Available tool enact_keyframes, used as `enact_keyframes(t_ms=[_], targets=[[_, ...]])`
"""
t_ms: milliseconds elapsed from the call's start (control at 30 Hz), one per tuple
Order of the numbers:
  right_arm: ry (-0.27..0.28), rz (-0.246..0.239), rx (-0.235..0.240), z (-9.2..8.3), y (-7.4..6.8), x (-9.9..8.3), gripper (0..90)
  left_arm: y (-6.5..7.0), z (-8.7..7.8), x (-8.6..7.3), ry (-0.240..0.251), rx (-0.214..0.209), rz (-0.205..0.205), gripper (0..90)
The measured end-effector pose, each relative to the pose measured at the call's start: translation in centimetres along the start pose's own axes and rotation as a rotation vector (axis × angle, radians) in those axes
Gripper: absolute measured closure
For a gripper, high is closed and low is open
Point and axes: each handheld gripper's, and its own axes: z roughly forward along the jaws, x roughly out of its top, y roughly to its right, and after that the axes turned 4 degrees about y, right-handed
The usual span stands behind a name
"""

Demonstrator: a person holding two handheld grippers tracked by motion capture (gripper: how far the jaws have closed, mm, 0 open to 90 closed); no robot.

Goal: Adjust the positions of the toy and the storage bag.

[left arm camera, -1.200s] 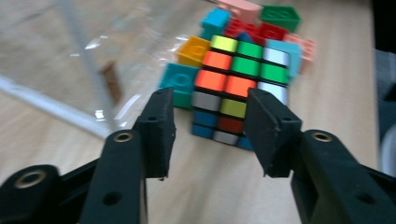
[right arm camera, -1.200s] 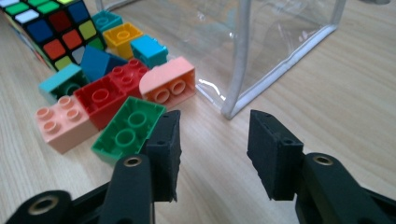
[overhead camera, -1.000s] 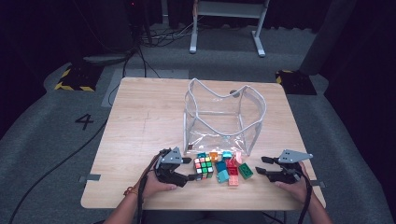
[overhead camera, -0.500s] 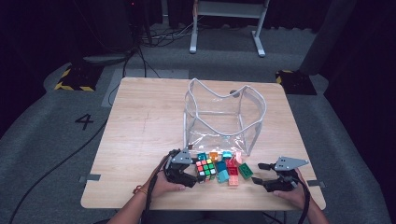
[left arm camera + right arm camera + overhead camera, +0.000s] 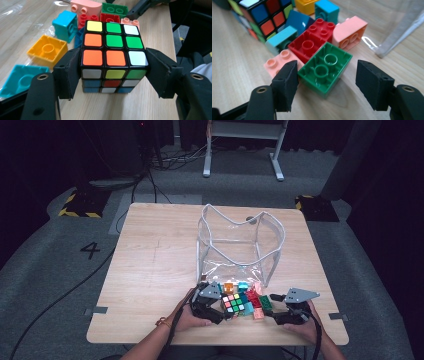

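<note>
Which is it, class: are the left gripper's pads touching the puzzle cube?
Touching. In the left gripper view, both pads press flat against opposite sides of the puzzle cube, with no gap visible.

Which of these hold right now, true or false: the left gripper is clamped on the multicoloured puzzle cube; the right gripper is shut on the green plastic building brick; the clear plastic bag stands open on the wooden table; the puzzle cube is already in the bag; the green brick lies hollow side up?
1. The left gripper is clamped on the multicoloured puzzle cube. True: both pads press its sides.
2. The right gripper is shut on the green plastic building brick. False: its jaws stand open around the brick, with a gap on one side.
3. The clear plastic bag stands open on the wooden table. True.
4. The cube is in the bag. False: it sits on the table in front of the bag.
5. The green brick lies hollow side up. True.
</note>
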Motion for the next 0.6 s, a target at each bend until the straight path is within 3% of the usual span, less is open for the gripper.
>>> enact_keyframes(t_ms=[133, 233, 300, 367, 433, 500, 533, 600], targets=[[0.007, 0.006, -0.018, 0.0, 0.7, -0.2, 34.9, 0.2, 0.5, 0.1, -0.004, 0.01, 0.006, 31.4], [0.007, 0.026, -0.039, 0.0, 0.8, -0.2, 35.1, 0.1, 0.2, 0.1, -0.01, 0.029, -0.007, 21.7], [0.006, 0.017, -0.047, 0.1, 0.8, -0.1, 35.2, -0.1, -0.9, -0.2, 0.003, 0.06, -0.026, 19.8], [0.006, 0.021, -0.049, 0.2, 0.9, -0.1, 35.2, -0.4, -1.5, -0.3, -0.011, 0.071, -0.012, 17.5], [0.005, 0.023, -0.046, 0.2, 1.0, 0.0, 35.2, -0.8, -3.4, -0.6, 0.023, 0.129, -0.031, 18.4], [0.004, 0.022, -0.044, 0.2, 1.0, 0.0, 35.2, -0.9, -4.2, -0.7, 0.034, 0.147, -0.04, 18.3], [0.007, 0.02, -0.036, 0.1, 1.1, -0.1, 35.2, -1.2, -5.5, -1.1, 0.071, 0.163, -0.074, 18.2], [0.018, 0.02, -0.035, -0.1, 1.0, -0.1, 35.0, -1.5, -6.5, -1.3, 0.077, 0.216, -0.07, 17.9]])
